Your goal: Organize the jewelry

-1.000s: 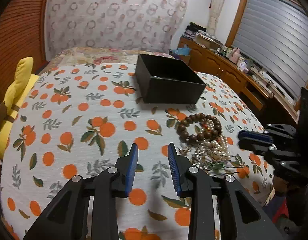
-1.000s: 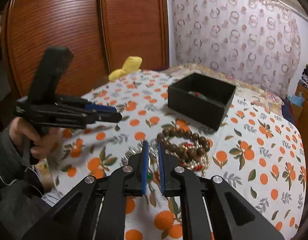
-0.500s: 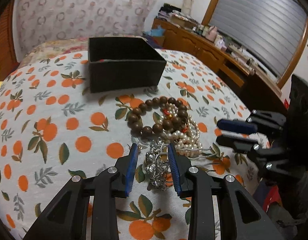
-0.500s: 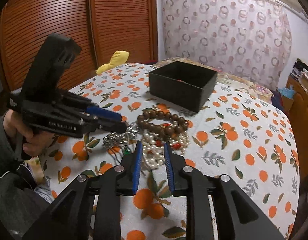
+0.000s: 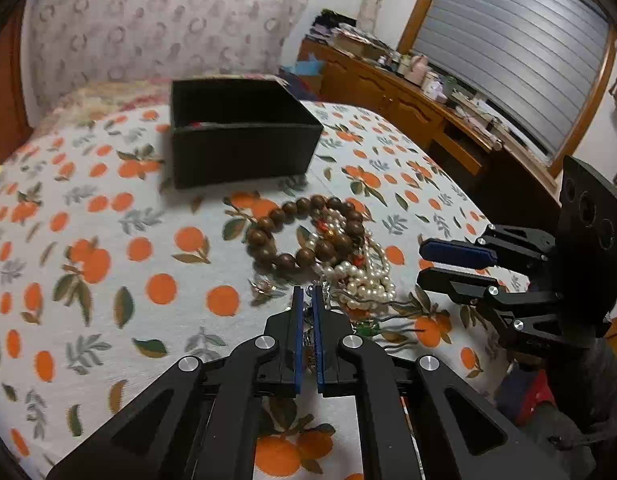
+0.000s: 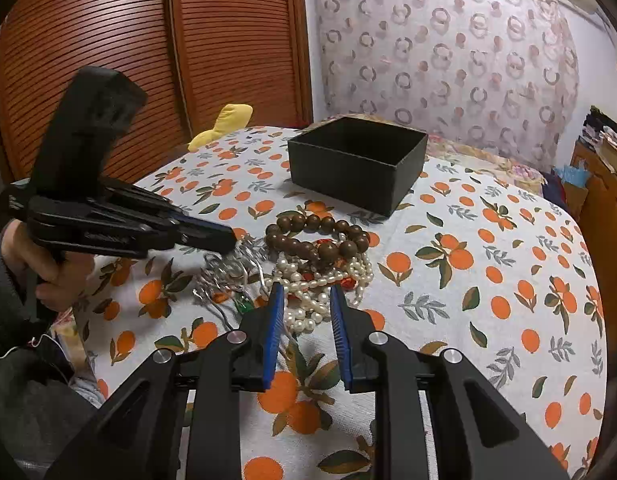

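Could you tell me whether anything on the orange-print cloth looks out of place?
Yes: the brown wooden bead bracelet, white pearl strand and silver chain lie tangled in one heap beside the open black box, not inside it.

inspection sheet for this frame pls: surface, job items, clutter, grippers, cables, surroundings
Surface: orange-print cloth.
Job's things: black box, open; wooden bead bracelet, pearls and silver chain heaped in front of it.
Clutter: yellow toy at the far edge.
Grippers: left gripper shut on silver chain; right gripper open at the pearls.
Cables: nothing seen.
Surroundings: wooden doors, curtain, cluttered sideboard.
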Available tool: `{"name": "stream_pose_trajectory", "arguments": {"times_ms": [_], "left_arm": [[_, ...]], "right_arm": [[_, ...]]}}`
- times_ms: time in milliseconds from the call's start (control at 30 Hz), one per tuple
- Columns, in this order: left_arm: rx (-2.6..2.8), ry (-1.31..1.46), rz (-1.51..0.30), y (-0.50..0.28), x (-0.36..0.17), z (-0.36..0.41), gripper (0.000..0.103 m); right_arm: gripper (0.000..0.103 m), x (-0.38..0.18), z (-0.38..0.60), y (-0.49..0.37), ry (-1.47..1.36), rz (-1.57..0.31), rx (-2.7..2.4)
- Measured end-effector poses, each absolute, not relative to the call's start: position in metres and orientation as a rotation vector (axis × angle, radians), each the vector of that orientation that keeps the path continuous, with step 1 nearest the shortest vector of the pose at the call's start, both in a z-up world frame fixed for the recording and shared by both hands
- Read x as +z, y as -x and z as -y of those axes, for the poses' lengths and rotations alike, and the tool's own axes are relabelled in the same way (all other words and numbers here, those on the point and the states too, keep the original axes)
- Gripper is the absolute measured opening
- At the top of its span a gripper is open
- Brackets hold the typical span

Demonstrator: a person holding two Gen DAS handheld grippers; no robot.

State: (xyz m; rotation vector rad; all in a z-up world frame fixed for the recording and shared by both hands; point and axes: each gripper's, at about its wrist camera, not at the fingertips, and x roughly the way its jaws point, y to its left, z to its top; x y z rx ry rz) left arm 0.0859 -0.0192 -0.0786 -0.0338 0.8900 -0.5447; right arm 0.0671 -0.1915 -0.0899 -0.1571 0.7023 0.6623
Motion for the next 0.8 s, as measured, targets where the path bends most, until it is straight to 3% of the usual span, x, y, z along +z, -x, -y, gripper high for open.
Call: {"name": "stream_pose_trajectory", "arguments": {"times_ms": [467,500,567,800], "left_arm": [[-0.356,-0.077,-0.600,-0.073,-0.005,0.001,0.001],[-0.364,-0.071,-0.592,-0.072,-0.001,0.000,0.001],[-0.364,-0.063,-0.578,-0.071,0.005,0.000,0.001],[-0.403,0.018,-0.577,-0.075,0.015,-0.003,0.001]], "right_arm": [[0.027,-0.079,0.171,-0.067,0.153,-0.673,0.707],[0.028,-0.078,0.169,-0.066,0.152,-0.670,0.714],[0.046,-0.075,0.160,-0.066,0.147,-0.659,0.735],[0.049,-0.070,0.135,-0.070,0.136,-0.630,0.772]]}}
